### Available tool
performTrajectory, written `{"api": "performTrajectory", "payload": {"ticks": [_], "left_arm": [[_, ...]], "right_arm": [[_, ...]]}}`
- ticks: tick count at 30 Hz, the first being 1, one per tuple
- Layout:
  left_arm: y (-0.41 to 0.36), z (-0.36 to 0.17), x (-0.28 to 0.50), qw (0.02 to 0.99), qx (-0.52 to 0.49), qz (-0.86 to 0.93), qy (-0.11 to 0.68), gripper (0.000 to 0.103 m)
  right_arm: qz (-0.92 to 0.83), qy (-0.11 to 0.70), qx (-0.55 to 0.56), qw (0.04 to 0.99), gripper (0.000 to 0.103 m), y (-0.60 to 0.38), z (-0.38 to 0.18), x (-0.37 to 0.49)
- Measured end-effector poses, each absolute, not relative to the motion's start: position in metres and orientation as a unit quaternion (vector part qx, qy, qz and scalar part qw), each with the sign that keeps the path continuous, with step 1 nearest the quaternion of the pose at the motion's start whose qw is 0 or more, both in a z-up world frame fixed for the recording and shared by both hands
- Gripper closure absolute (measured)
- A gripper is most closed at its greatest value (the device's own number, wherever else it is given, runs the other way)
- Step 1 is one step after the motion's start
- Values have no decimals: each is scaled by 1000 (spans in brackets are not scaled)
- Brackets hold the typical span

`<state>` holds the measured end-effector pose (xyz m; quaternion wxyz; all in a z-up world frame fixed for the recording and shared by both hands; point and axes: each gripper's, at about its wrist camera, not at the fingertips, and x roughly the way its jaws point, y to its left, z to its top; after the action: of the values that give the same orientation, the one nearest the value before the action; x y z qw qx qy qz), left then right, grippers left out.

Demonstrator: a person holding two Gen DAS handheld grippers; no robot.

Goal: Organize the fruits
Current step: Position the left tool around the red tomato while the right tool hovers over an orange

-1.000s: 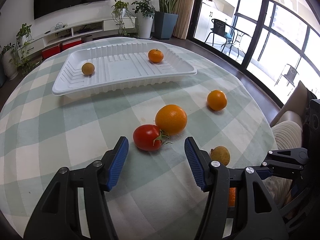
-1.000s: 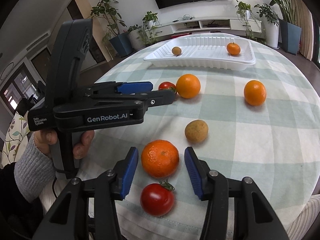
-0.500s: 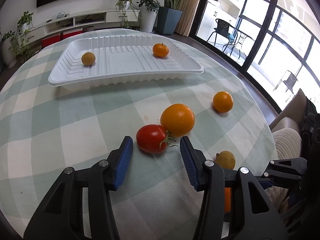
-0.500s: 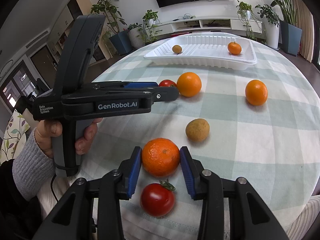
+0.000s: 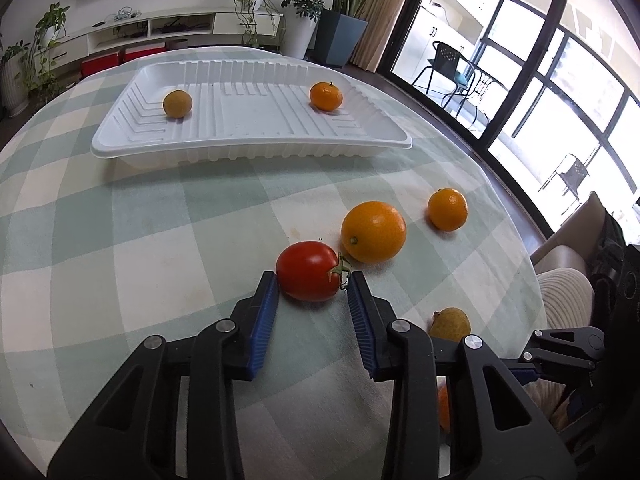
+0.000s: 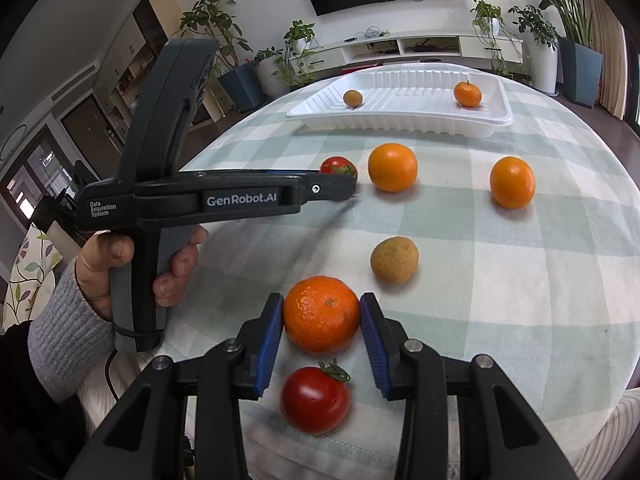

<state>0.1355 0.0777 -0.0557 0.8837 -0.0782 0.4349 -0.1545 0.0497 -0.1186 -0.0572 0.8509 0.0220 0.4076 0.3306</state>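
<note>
A red tomato (image 5: 307, 277) lies on the checked cloth of the round worktop (image 5: 120, 240), its green stem turned toward the large orange (image 5: 373, 231) just beside it. The left gripper (image 5: 311, 294) has this tomato between its blue pads, and its jaws are closing; the pad tips sit at the fruit's near flanks, touching or all but touching it, so a firm hold cannot be told. In the right wrist view that gripper shows side-on, carried by a hand (image 6: 140, 268) in a grey knitted sleeve (image 6: 64, 328).

The right gripper (image 6: 322, 312) is clamped narrowly on a dimpled mandarin (image 6: 322, 314), both blue pads pressed against its sides while it rests on the cloth. A second tomato (image 6: 315, 399) lies just nearer the camera than the mandarin, under the gripper's fingers. A brownish-yellow round fruit (image 6: 394, 260) sits near the mandarin on its far right, and a smaller orange (image 6: 512, 187) lies well apart toward the worktop's right edge.

Farther back stands a white ribbed plastic tray (image 5: 248, 152). Inside it are a small yellowish fruit (image 5: 177, 103) toward the left end and a small tangerine (image 5: 326, 96) toward the right end, well apart from each other.
</note>
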Motion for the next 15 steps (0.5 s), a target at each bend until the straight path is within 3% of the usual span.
{"api": "performTrajectory", "payload": {"ticks": [15], "left_arm": [[84,-54,132,886,-88,-150,430,73]], "right_arm": [[337,406,34,849,61,-123,-55,51]]}}
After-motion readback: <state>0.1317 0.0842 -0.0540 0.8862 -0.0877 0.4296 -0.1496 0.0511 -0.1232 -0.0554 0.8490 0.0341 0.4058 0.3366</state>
